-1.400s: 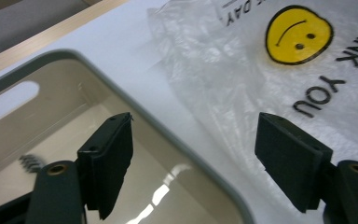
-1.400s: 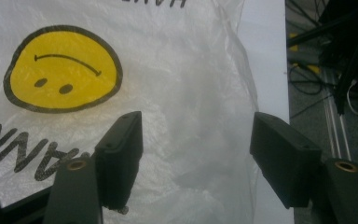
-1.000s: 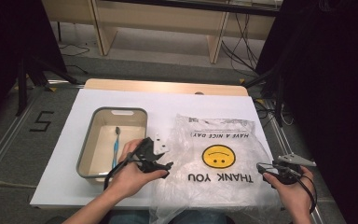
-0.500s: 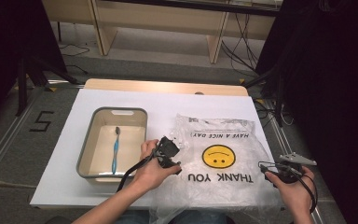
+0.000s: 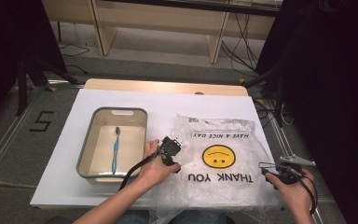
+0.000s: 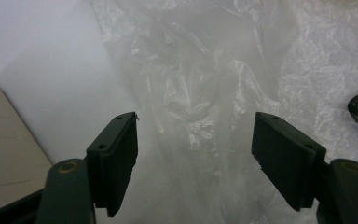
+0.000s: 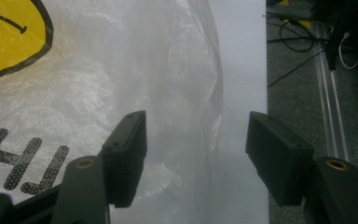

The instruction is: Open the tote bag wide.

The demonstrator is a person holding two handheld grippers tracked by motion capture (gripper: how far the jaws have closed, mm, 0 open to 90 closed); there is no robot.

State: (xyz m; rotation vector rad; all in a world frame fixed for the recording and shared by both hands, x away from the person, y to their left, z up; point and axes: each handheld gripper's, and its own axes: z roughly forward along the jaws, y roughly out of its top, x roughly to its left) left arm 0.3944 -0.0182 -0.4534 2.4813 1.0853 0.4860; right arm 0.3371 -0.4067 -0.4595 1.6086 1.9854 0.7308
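- Currently my left gripper (image 5: 171, 150) hangs over the left edge of the plastic bag (image 5: 223, 140), jaws spread, having just been closing a little; crinkled film lies between them, not yet pinched.
- My right gripper (image 5: 279, 171) sits at the bag's right edge, jaws spread either side of the rim and likewise just narrowing, pads clear of the film.
- Judged step: taking hold of both edges to open the bag.
- Next move calls for lowering, then closing on one layer only.
- Farther off, the toothbrush (image 5: 115, 148) lies in the grey tray (image 5: 87, 148) on the table (image 5: 168, 100), apart from the bag.
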